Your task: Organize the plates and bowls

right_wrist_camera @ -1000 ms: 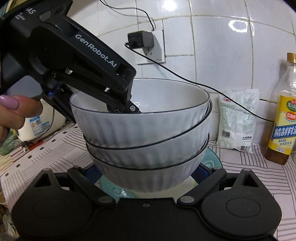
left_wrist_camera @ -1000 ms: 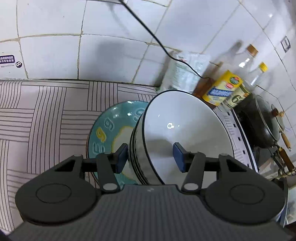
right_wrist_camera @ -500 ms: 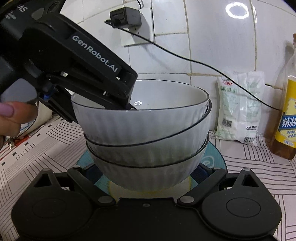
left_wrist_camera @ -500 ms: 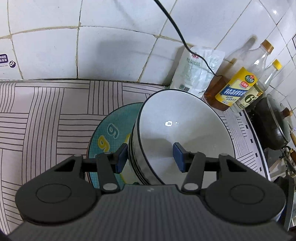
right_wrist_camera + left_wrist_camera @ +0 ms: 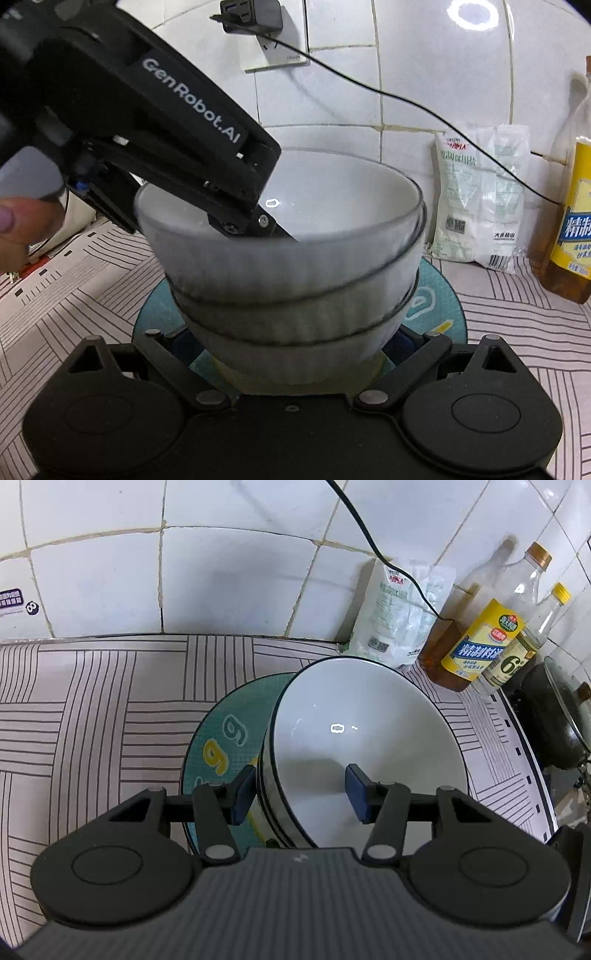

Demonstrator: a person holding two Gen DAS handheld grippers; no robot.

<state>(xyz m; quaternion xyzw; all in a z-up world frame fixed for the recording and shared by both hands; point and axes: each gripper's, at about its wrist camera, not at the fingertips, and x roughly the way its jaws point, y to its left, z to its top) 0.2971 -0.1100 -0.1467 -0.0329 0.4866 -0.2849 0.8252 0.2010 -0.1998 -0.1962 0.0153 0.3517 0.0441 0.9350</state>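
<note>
White ribbed bowls [image 5: 295, 280], three nested, sit on a teal plate [image 5: 218, 746] atop the striped counter cover [image 5: 92, 720]. The left gripper [image 5: 300, 794] straddles the stack's rim with fingers spread, one pad [image 5: 356, 794] inside the top bowl. The right gripper [image 5: 295, 347] flanks the stack's base, fingertips hidden; its grip cannot be told.

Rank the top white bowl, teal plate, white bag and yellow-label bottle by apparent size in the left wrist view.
1. top white bowl, though it is nearest the camera.
2. teal plate, mostly hidden under the bowls, so unsure.
3. white bag and yellow-label bottle: look alike.
</note>
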